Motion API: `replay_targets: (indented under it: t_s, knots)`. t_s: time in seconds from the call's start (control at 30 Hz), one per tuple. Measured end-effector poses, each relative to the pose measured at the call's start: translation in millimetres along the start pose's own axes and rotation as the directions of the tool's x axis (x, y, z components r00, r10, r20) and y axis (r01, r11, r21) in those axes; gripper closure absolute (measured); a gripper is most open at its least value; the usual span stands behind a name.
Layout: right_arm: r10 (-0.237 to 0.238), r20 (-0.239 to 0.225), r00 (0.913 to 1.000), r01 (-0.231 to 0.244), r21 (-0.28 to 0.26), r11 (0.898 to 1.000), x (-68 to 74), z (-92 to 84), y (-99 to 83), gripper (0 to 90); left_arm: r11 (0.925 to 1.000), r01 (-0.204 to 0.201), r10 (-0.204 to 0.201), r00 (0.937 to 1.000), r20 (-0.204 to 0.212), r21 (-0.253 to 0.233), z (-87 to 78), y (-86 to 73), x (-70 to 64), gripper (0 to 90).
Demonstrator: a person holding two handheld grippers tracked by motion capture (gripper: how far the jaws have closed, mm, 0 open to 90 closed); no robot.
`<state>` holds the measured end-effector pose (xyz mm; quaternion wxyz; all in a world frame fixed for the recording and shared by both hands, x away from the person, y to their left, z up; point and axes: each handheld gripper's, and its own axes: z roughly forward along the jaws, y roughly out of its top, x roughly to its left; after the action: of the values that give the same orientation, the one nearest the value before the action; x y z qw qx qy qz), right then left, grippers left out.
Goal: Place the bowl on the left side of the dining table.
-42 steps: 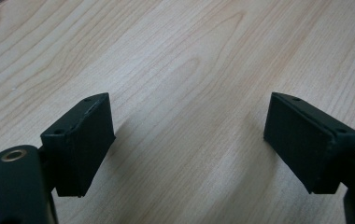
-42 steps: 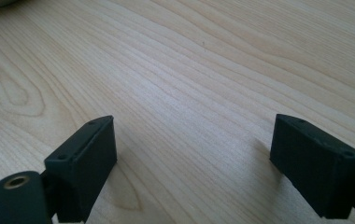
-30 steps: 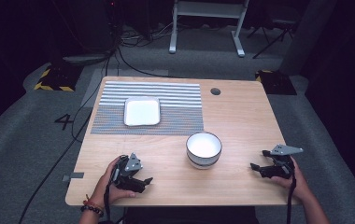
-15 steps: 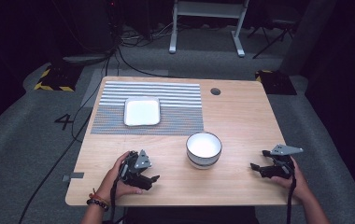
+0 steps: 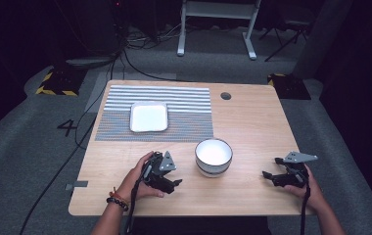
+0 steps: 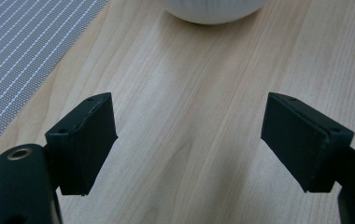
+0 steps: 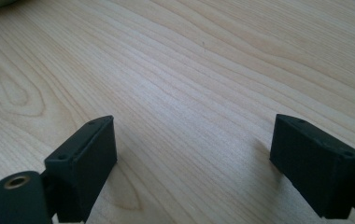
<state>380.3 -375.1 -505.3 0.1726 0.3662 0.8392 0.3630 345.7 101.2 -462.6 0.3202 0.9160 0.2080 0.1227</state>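
— What sits on the table (image 5: 252,127)?
— A round white bowl (image 5: 214,155) with a ribbed outer wall and a dark band near its base, near the front edge. Behind it, a square white plate (image 5: 149,117) lies on a striped grey placemat (image 5: 184,115).
— And the grippers?
— The left gripper (image 5: 170,183) rests just left of the bowl, jaws spread wide, holding nothing. The right gripper (image 5: 270,176) lies well apart to the bowl's right, jaws likewise wide and empty.

a white "4" is marked on the grey floor (image 5: 27,161).
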Motion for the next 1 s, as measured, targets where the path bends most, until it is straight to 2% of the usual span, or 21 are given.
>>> replay_targets:
  t_s: [0.23, 0.33, 0.5, 0.57, 0.6, 0.63, 0.67, 0.7, 0.73, 0.77, 0.83, 0.87, 0.9, 0.93, 1.0]
  knots:
    - [0.001, -0.001, 1.0, -0.001, 0.002, 1.0, 0.0, -0.2, 0.0, 14.7, 0.9999, -0.003, 0.003, 1.0, -0.001, -0.015, -2.1, 0.2, -0.3, 18.3]
    - [0.0, -0.001, 1.0, 0.0, 0.002, 1.0, -0.1, -0.1, 0.0, 14.7, 1.0, -0.008, 0.008, 0.9999, 0.011, 0.001, -1.3, 0.0, 1.1, 18.6]
    - [0.0, -0.001, 1.0, 0.0, 0.002, 1.0, -0.1, -0.1, 0.0, 14.7, 1.0, -0.007, 0.007, 1.0, 0.006, -0.007, -0.2, 1.1, -0.5, 18.7]
    - [0.0, 0.0, 1.0, 0.0, 0.002, 1.0, -0.1, -0.1, 0.0, 14.7, 0.9998, -0.016, 0.016, 0.9997, 0.021, -0.014, -1.2, 3.5, 1.0, 18.6]
    - [0.0, 0.0, 1.0, 0.0, 0.002, 1.0, -0.1, -0.1, 0.0, 14.7, 0.9992, 0.003, -0.002, 0.9993, 0.037, -0.041, -2.1, 5.8, 3.0, 18.6]
    - [0.0, -0.001, 1.0, 0.0, 0.002, 1.0, -0.1, -0.1, 0.0, 14.7, 0.9987, 0.024, -0.022, 0.9987, 0.047, -0.046, -2.8, 8.0, 4.2, 18.4]
    - [0.0, -0.001, 1.0, 0.0, 0.002, 1.0, -0.1, -0.1, 0.0, 14.7, 0.9998, 0.014, -0.014, 0.9991, 0.039, -0.012, -2.9, 10.0, 2.4, 18.4]
    - [0.001, 0.0, 1.0, -0.001, 0.002, 1.0, 0.1, -0.2, 0.0, 14.7, 0.9998, -0.02, 0.02, 0.9996, 0.018, 0.008, -2.3, 10.8, 0.4, 17.5]
    - [0.005, 0.003, 1.0, -0.005, 0.001, 1.0, 0.5, -0.2, -0.1, 14.7, 0.9995, -0.033, 0.033, 0.9993, 0.016, 0.002, -2.2, 10.3, 0.0, 17.0]
    - [0.004, 0.004, 1.0, -0.004, 0.001, 1.0, 0.3, -0.3, -0.2, 14.7, 0.9997, -0.025, 0.025, 0.9993, 0.029, 0.0, -2.7, 10.1, 0.5, 17.4]
    - [0.004, 0.003, 1.0, -0.004, 0.001, 1.0, 0.2, -0.3, -0.1, 14.7, 0.9997, -0.024, 0.024, 0.9996, 0.011, -0.005, -2.5, 10.2, -1.0, 17.5]
    - [0.004, 0.005, 1.0, -0.004, 0.001, 1.0, 0.2, -0.2, -0.2, 14.7, 0.9995, -0.03, 0.03, 0.9992, 0.025, -0.001, -3.5, 10.9, -0.3, 17.5]
    - [0.005, 0.003, 1.0, -0.005, 0.002, 1.0, 0.3, -0.3, -0.1, 14.7, 0.9997, -0.021, 0.021, 0.9996, 0.017, -0.007, -3.2, 11.5, -1.4, 17.6]
    - [0.005, 0.004, 1.0, -0.005, 0.001, 1.0, 0.3, -0.3, -0.2, 14.7, 0.9996, -0.028, 0.029, 0.9993, 0.024, -0.002, -3.9, 13.0, -1.1, 17.6]
    - [0.005, 0.005, 1.0, -0.005, 0.0, 1.0, 0.4, -0.2, -0.2, 14.7, 0.9989, -0.047, 0.047, 0.9989, -0.002, -0.007, -3.9, 16.0, -2.3, 17.8]
